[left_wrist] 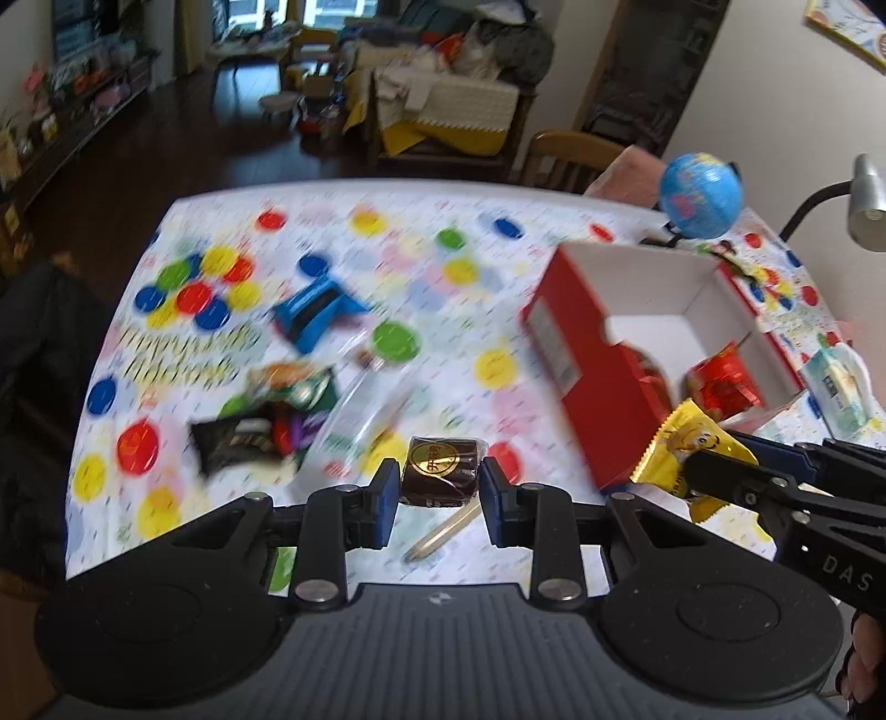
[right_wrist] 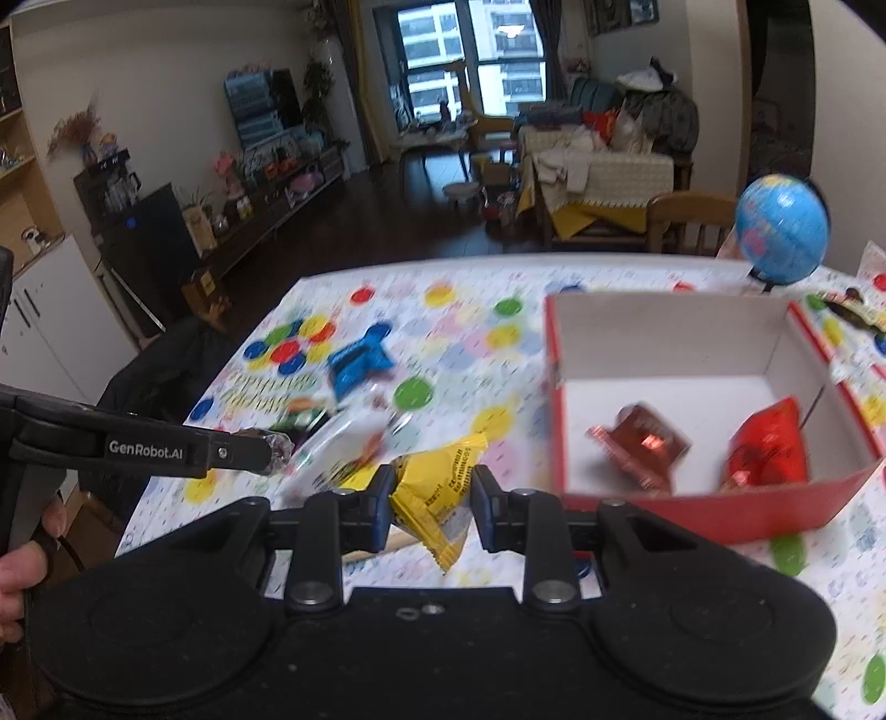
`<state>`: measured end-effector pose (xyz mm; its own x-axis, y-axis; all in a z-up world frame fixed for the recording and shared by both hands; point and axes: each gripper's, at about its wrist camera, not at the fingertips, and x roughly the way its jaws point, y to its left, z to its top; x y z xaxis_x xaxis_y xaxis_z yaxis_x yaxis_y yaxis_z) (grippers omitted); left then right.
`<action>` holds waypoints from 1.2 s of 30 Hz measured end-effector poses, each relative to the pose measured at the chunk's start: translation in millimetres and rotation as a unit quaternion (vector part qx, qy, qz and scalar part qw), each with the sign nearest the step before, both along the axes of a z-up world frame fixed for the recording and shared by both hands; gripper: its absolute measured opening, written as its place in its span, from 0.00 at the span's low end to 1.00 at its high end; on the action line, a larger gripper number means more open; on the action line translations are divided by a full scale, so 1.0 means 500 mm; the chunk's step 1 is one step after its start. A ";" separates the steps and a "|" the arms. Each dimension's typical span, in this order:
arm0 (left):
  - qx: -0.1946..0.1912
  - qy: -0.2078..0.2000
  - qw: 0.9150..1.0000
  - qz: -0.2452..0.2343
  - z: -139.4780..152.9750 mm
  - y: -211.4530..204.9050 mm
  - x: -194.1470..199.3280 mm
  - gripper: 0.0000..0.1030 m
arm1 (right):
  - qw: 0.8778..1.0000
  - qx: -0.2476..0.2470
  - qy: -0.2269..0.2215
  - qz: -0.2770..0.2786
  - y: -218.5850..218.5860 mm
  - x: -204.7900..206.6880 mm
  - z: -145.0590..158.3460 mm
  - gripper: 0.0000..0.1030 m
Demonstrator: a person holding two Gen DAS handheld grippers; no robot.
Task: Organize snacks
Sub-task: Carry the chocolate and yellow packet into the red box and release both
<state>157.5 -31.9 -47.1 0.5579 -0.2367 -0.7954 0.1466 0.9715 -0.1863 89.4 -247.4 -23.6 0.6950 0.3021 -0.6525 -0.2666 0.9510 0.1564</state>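
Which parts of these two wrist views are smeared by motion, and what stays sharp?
Left wrist view: the dotted tablecloth, the loose snacks and the red box are streaked; the brown candy in the left gripper is crisp. Right wrist view: the candies inside the box smear, the yellow packet in the right gripper is fairly sharp; straight edges bow from the fisheye.

Glossy foil wrappers [right_wrist: 767, 446], matt cardboard box [right_wrist: 664, 332], glossy plastic globe [right_wrist: 782, 235].

Dark wood floor [right_wrist: 343, 221], daylit window [right_wrist: 470, 50] (cluttered sofa [right_wrist: 609, 160] beside).
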 end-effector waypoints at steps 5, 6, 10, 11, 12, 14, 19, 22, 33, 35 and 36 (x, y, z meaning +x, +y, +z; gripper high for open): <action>0.000 -0.021 1.000 -0.016 0.037 -0.069 0.020 0.29 | 1.000 0.004 -0.019 -0.015 -0.063 0.017 0.028 0.27; -0.001 -0.025 1.000 -0.019 0.044 -0.081 0.022 0.29 | 1.000 0.004 -0.021 -0.018 -0.076 0.021 0.033 0.27; 0.001 -0.036 0.999 -0.031 0.062 -0.142 0.037 0.29 | 0.999 0.006 -0.029 -0.028 -0.129 0.037 0.044 0.27; 0.001 -0.037 0.999 -0.034 0.065 -0.157 0.042 0.29 | 0.999 0.005 -0.030 -0.030 -0.142 0.042 0.046 0.27; 0.002 -0.038 0.999 -0.036 0.067 -0.173 0.046 0.29 | 0.999 0.005 -0.031 -0.032 -0.155 0.046 0.047 0.27; 0.004 -0.041 0.998 -0.040 0.070 -0.202 0.056 0.29 | 0.999 0.006 -0.032 -0.036 -0.180 0.055 0.048 0.27; 0.010 -0.043 0.998 -0.048 0.068 -0.271 0.081 0.29 | 0.998 0.005 -0.031 -0.045 -0.242 0.079 0.047 0.27; 0.013 -0.040 0.998 -0.048 0.063 -0.306 0.098 0.29 | 0.998 0.003 -0.030 -0.048 -0.276 0.093 0.045 0.27; 0.024 -0.012 0.999 -0.048 0.009 -0.398 0.176 0.29 | 0.999 -0.005 -0.013 -0.051 -0.367 0.173 0.007 0.27; 0.028 -0.008 0.998 -0.047 -0.003 -0.415 0.193 0.29 | 0.999 -0.006 -0.008 -0.051 -0.379 0.190 -0.003 0.27; 0.031 -0.006 0.998 -0.047 -0.009 -0.422 0.200 0.29 | 0.999 -0.005 -0.006 -0.051 -0.384 0.198 -0.009 0.27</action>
